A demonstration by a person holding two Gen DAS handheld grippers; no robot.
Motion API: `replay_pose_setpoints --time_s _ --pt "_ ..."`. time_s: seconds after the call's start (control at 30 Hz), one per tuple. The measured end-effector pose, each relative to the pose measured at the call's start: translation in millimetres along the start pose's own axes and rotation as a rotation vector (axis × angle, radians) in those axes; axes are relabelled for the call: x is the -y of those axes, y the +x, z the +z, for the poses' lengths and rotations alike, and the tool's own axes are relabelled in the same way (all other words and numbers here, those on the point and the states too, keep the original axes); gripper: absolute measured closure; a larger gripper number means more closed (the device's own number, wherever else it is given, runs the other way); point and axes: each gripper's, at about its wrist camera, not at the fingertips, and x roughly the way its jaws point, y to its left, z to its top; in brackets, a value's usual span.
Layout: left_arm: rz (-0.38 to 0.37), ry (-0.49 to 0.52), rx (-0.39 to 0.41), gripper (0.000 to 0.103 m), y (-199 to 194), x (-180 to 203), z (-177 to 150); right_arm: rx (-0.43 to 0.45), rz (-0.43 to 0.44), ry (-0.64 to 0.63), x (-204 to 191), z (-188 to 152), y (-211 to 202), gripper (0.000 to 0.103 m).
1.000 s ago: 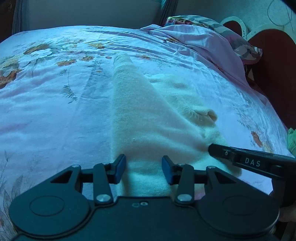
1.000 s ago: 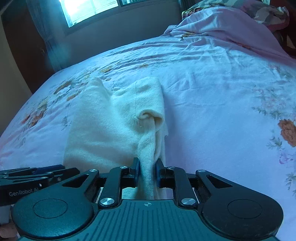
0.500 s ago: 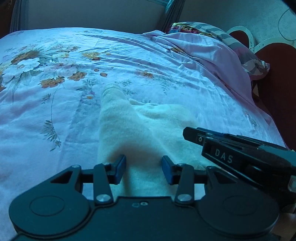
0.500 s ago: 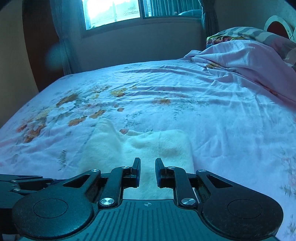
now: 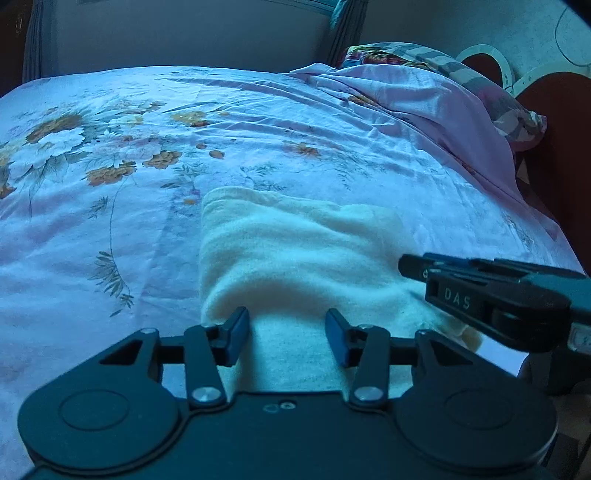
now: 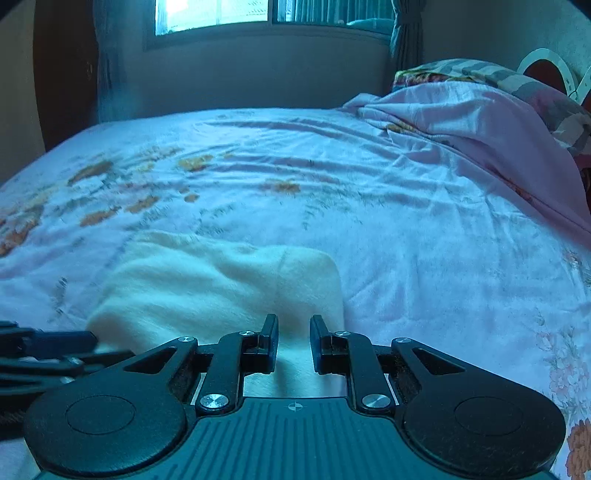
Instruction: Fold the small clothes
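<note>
A small cream knit garment lies folded on the floral bedsheet, its near edge under both grippers. It also shows in the right wrist view. My left gripper is open and empty, its fingers just above the garment's near edge. My right gripper is open with a narrower gap, empty, over the garment's near right corner. The right gripper's fingers also show at the right of the left wrist view.
A bunched pink sheet and striped pillow lie at the far right. A headboard stands at the right. A wall and window lie beyond the bed's far edge.
The right gripper let go of the garment's sleeve fold and opened. Both grippers drew back toward the near edge; the garment now lies flatter and more compact.
</note>
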Motion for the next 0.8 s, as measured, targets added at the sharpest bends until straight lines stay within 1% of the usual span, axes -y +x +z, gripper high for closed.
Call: replay_pose_setpoints --time_s 0.07,0.13,0.2,0.27,0.37,0.5,0.57,0.67,0.8 --pt "0.018 0.015 0.0 0.057 -0.1 4.0 -1.5 0.016 0.027 -0.01 -9.6 4.9 -5.7 0.086" --pt "0.026 0.014 -0.006 0.057 2.0 4.7 -1.0 0.004 0.026 -0.021 -16.1 7.5 0.5 0.087" --pt "0.031 0.003 -0.015 0.057 5.1 2.7 1.2 -0.032 -0.003 -0.025 -16.4 6.4 15.9 0.087" --pt "0.036 0.002 -0.023 0.057 9.5 0.8 3.7 -0.096 -0.032 -0.012 -8.6 1.7 37.6 0.087" --pt "0.051 0.008 -0.027 0.057 16.9 0.3 7.4 -0.113 -0.039 0.017 -0.4 3.3 46.8 0.087" --pt "0.06 -0.003 -0.032 0.056 19.4 -0.3 8.0 -0.139 -0.042 -0.007 -0.4 7.4 48.1 0.087" --pt "0.061 -0.001 -0.032 0.056 15.1 0.8 6.2 -0.14 -0.043 0.003 -0.7 8.9 40.6 0.087" --pt "0.056 0.003 -0.028 0.056 5.8 2.2 2.4 -0.086 -0.011 0.006 -6.9 6.7 13.1 0.086" --pt "0.052 0.004 -0.023 0.056 -8.5 4.7 -5.6 -0.025 0.042 -0.029 -22.2 -10.3 -27.6 0.086"
